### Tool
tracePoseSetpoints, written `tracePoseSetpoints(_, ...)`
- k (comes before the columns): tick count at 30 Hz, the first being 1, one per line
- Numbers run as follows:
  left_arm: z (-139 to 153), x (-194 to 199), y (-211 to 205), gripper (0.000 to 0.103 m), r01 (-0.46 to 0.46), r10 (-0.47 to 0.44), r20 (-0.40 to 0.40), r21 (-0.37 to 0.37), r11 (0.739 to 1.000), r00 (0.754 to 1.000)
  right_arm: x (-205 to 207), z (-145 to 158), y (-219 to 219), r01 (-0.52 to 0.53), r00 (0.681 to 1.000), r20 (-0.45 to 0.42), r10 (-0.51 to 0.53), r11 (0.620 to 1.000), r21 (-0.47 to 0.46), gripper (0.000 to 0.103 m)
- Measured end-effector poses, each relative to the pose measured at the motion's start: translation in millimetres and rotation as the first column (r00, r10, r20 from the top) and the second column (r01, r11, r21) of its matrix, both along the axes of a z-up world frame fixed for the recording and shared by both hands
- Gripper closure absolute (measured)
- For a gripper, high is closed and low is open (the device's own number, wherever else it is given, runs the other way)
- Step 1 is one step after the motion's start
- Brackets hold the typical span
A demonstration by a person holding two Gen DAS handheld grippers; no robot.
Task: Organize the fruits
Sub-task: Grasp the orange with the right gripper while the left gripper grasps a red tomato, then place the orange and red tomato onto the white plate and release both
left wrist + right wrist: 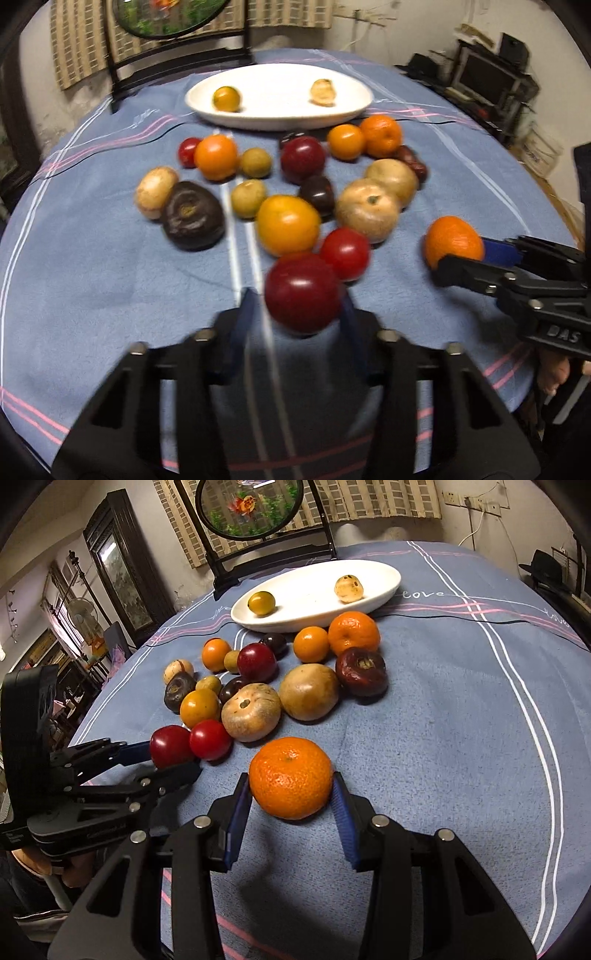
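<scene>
Several fruits lie in a heap [291, 184] on the blue tablecloth. A white oval dish [280, 110] at the back holds a small yellow-green fruit [226, 98] and a pale speckled fruit [323, 92]. My left gripper [301, 306] is shut on a dark red plum [301, 293], at the heap's near edge. My right gripper [291, 794] is shut on an orange mandarin [291, 777], to the right of the heap. The right gripper [461, 258] shows in the left wrist view, the left gripper [166, 755] in the right wrist view.
A round painted screen on a black stand [251, 509] stands behind the dish [314, 602]. A red tomato [209, 739] touches the held plum [170, 746]. Bare cloth lies to the right [461, 738] and in front. The table edge curves at left and right.
</scene>
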State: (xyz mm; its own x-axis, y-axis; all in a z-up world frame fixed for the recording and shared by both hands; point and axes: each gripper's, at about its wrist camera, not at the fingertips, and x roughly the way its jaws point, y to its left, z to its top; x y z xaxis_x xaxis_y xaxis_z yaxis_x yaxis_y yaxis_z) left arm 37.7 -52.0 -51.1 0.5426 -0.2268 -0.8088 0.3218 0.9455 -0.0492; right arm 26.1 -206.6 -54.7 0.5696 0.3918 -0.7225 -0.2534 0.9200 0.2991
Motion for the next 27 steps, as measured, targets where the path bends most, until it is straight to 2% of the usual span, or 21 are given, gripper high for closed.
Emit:
tracePoseSetpoints(6,4,-4,4,0.063,-0.001,0.001,0.001,-0.001,1.000,1.000,0,0,1,0.002,1.000,0.002,-0.002,1.000,-0.012,0.059)
tracePoseSetpoints(11,25,-6,20,0.063,-0.005,0.006,0.031,-0.039,0.999,1.000,0,5,-1,0.019,1.000,0.017,-0.018,0.998,-0.052,0.059)
tracePoseSetpoints(14,38,-2,27,0.063,-0.013,0.016,0.059,-0.041,0.999,0.998,0,20,-6,0.030,0.998,0.053,-0.027,0.998,-0.054,0.059)
tracePoseSetpoints(22,78,42,32,0.062,-0.055,0.061,0.133,-0.047,0.997,0.989,24,71,-16,0.063,0.983,0.175,-0.053,0.997,-0.048,0.059)
tracePoseSetpoints(27,83,85,21,0.062,-0.068,0.072,0.134,-0.035,0.997,0.988,63,83,-8,0.087,0.974,0.215,-0.071,0.994,-0.065,0.059)
